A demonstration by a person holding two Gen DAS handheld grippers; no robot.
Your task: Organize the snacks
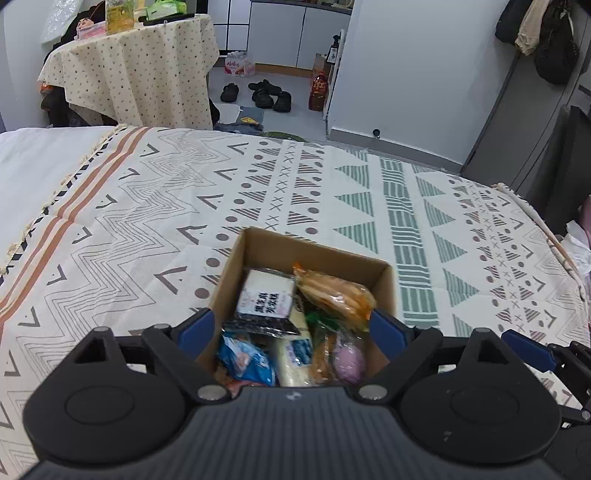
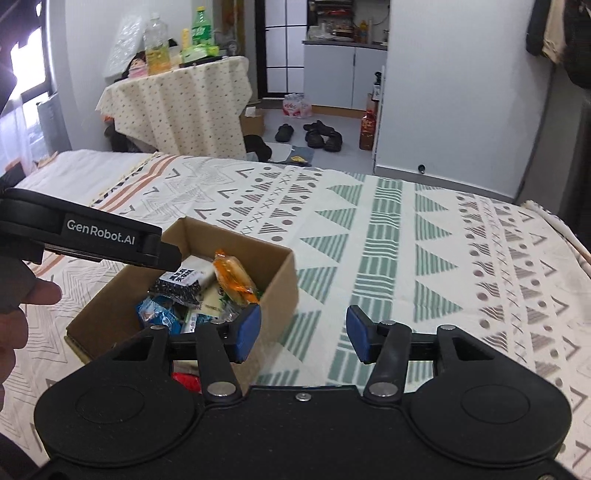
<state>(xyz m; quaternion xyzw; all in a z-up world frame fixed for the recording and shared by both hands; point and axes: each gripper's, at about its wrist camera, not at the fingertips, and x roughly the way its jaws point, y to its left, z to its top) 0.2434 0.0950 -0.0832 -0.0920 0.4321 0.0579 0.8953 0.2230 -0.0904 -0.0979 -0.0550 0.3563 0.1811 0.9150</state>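
Observation:
An open cardboard box (image 1: pixel 255 243) sits on the patterned bedspread (image 1: pixel 147 221), holding several snack packets. Among them are an orange packet (image 1: pixel 332 291), a black-and-white packet (image 1: pixel 264 299), a blue packet (image 1: pixel 247 358) and a pink round item (image 1: pixel 349 362). My left gripper (image 1: pixel 293 328) hovers over the box's near end, open wide, its blue pads standing out past the two side walls and gripping nothing. My right gripper (image 2: pixel 304 332) is open over the bedspread, just right of the box (image 2: pixel 280 273), with nothing between its pads. The right wrist view shows the left gripper's body (image 2: pixel 110 240) in a hand (image 2: pixel 22 306).
A red packet (image 2: pixel 186 380) lies half hidden under my right gripper. Beyond the bed stands a table under a dotted cloth (image 2: pixel 184 107) with bottles on it. Shoes (image 1: pixel 266 94) and an oil bottle (image 1: pixel 319 92) are on the floor. Clothes (image 1: pixel 543 33) hang at the far right.

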